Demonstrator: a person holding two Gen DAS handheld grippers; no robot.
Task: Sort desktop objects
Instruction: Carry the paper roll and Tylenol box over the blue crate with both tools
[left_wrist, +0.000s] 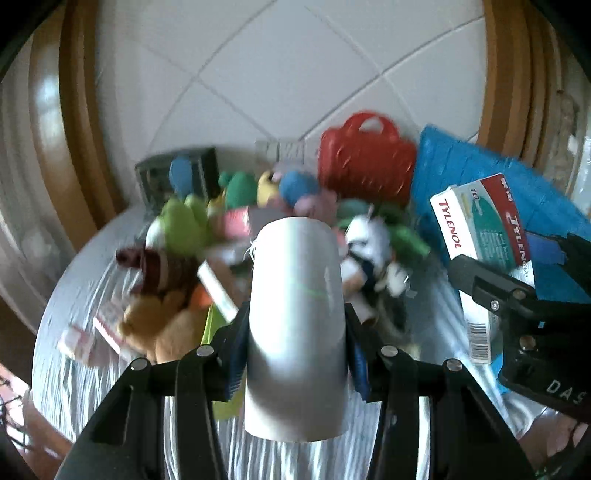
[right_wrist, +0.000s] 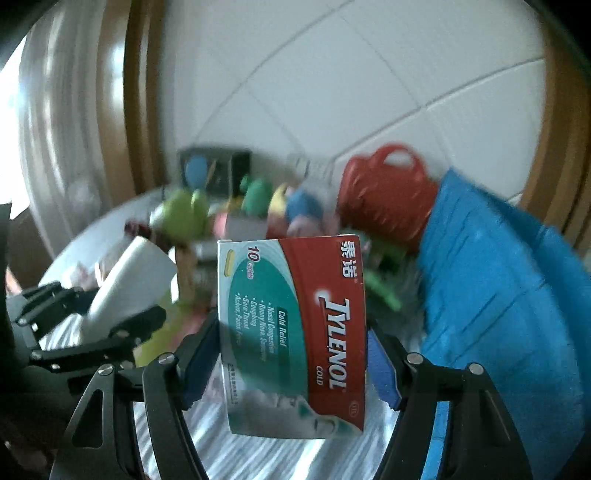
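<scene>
A pale grey cylinder (left_wrist: 295, 295) fills the middle of the left wrist view, and my left gripper (left_wrist: 295, 328) is shut on its sides, lifted above the table. In the right wrist view the same cylinder (right_wrist: 129, 280) shows at the left, held in the left gripper (right_wrist: 96, 317). A red, green and white Tylenol box (right_wrist: 295, 325) stands upright between the blue pads of my right gripper (right_wrist: 291, 339), which is shut on it. The left wrist view shows this Tylenol box (left_wrist: 480, 225) at the right, in the right gripper (left_wrist: 517, 269). Both views are blurred.
A round table with a white striped cloth (left_wrist: 62, 325) carries a heap of plush toys (left_wrist: 229, 206). Behind it are a red plastic basket (left_wrist: 365, 166), a dark box (left_wrist: 177, 173) and a blue crate (right_wrist: 498, 295) at the right. Small pink-and-white boxes (left_wrist: 81, 339) lie near the left edge.
</scene>
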